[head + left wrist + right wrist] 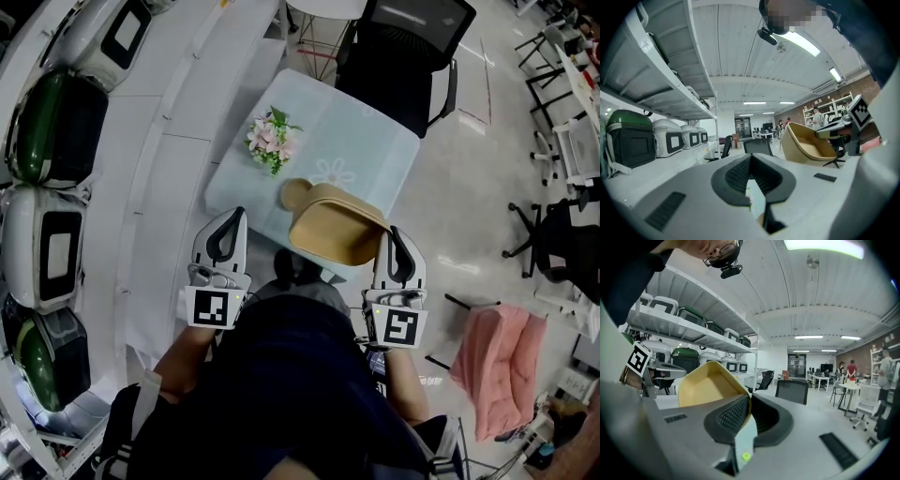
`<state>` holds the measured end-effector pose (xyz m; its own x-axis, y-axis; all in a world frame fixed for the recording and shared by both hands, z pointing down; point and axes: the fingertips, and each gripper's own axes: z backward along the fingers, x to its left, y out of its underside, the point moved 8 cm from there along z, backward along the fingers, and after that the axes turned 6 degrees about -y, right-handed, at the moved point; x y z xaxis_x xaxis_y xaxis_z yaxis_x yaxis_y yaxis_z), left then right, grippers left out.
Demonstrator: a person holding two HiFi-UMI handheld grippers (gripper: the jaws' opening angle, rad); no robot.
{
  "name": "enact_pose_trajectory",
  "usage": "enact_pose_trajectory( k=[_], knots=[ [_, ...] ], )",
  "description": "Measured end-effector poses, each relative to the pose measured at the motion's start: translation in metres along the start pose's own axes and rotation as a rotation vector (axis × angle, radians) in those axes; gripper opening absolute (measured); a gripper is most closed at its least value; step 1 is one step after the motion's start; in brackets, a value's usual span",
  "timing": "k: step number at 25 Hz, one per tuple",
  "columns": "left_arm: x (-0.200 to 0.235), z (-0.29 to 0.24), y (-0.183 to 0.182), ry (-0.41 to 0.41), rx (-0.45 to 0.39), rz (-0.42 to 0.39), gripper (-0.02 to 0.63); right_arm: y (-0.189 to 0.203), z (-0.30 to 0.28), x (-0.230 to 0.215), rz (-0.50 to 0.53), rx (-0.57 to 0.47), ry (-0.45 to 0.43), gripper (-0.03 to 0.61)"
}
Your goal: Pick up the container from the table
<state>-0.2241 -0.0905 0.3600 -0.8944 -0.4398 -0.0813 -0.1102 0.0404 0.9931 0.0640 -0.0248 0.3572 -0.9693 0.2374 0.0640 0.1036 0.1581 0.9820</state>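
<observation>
The tan container [333, 225], a shallow tub with a rounded tab at one end, hangs tilted above the near edge of the table [375, 150]. My right gripper [395, 236] is shut on its right rim. In the right gripper view the rim of the container [705, 385] runs in between the jaws of my right gripper [745, 414]. My left gripper [228, 227] is held level to the left of the container and apart from it. Its jaws are shut with nothing in them. From the left gripper [753, 187], the container [806, 145] shows at the right.
A small bunch of pink flowers [272, 141] lies on the pale blue tablecloth. A black office chair [403, 52] stands behind the table. White shelves with green and white cases [56, 122] run along the left. A pink cloth [497, 366] hangs at the right.
</observation>
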Motion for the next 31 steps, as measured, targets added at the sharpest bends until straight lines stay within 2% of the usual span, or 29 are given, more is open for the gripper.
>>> enact_pose_trajectory(
  k=[31],
  knots=[
    [-0.0016, 0.0067, -0.0014, -0.019, 0.014, 0.003, 0.003, -0.002, 0.0062, 0.0003, 0.049, -0.047, 0.034, 0.018]
  ],
)
